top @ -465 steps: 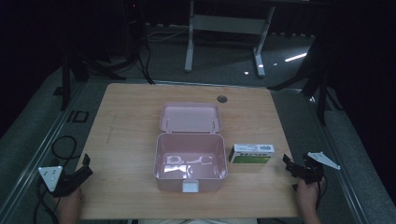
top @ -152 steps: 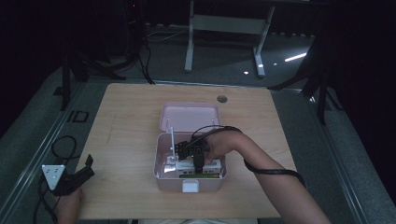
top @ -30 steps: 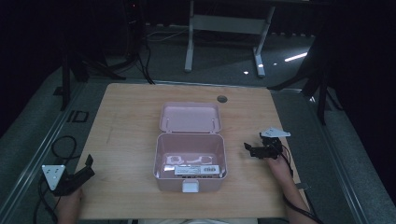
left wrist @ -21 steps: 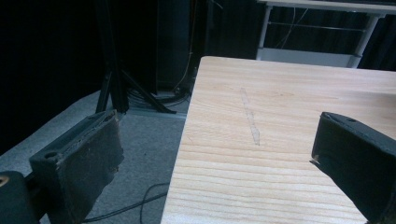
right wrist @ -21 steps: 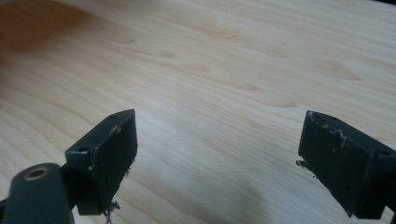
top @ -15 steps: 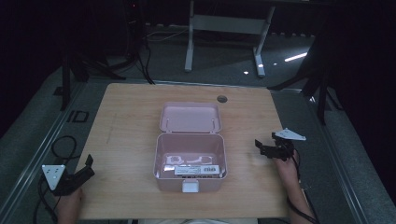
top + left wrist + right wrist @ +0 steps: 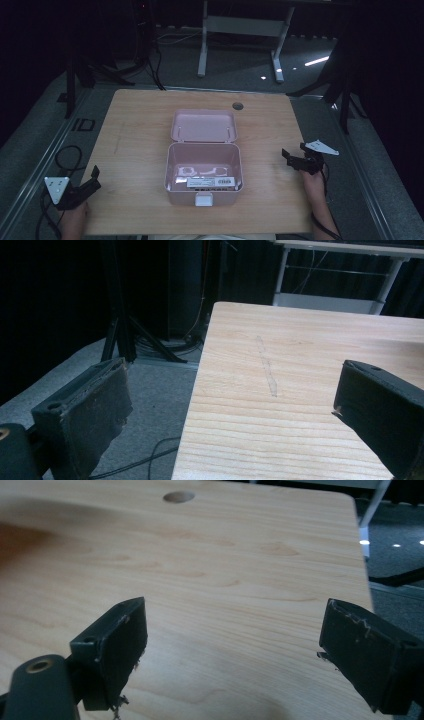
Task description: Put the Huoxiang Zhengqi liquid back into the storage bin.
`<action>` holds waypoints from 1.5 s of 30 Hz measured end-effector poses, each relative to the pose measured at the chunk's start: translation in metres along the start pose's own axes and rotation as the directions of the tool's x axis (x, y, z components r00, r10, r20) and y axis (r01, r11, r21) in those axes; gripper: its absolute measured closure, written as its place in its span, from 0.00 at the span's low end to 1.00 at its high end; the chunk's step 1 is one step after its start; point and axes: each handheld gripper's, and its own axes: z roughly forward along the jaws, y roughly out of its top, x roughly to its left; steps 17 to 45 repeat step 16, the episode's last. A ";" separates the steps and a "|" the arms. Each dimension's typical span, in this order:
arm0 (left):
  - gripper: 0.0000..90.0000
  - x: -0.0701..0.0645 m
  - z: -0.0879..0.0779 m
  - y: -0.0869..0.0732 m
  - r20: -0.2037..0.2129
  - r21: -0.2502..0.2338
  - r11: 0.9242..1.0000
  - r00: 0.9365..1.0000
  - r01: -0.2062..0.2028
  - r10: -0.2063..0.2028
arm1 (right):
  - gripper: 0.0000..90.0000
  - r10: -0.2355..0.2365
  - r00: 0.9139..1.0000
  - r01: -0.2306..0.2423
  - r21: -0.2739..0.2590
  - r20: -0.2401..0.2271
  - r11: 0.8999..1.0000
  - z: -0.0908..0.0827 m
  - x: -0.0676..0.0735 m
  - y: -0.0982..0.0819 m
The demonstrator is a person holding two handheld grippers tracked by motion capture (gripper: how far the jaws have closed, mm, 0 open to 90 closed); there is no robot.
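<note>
Both tongs apart and empty, pink box open mid-desk.

Left tongs sit off the box's near-left side, at the desk's left edge, jaws spread wide; left gripper view shows bare wood and the desk corner between them, a faint streak in the grain ahead. Right tongs sit right of the box, well apart from it, jaws also wide, nothing between them but desk top in the right gripper view; a round hole in the desk lies beyond. Box lid is flipped back flat behind the box. Inside the box: a small carton lying along the near wall, plus something pale and flat behind it, can't tell what. White latch on the box front.
</note>
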 end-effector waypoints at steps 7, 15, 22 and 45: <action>0.02 0.000 0.000 0.000 -0.001 -0.001 1.000 1.000 0.000 0.000 | 0.14 0.059 0.998 -0.059 -0.022 0.017 0.998 -0.001 -0.005 -0.002; 0.02 0.000 0.000 0.000 -0.002 -0.002 1.000 1.000 0.001 -0.001 | 0.15 0.036 0.999 -0.036 0.006 0.023 0.999 0.004 -0.003 -0.004; 0.02 0.000 0.000 0.000 -0.002 -0.002 1.000 1.000 0.001 -0.001 | 0.15 0.036 0.999 -0.036 0.007 0.023 0.999 0.004 -0.002 -0.004; 0.02 0.000 0.000 0.000 -0.002 -0.002 1.000 1.000 0.001 -0.001 | 0.15 0.036 0.999 -0.036 0.007 0.023 0.999 0.004 -0.002 -0.004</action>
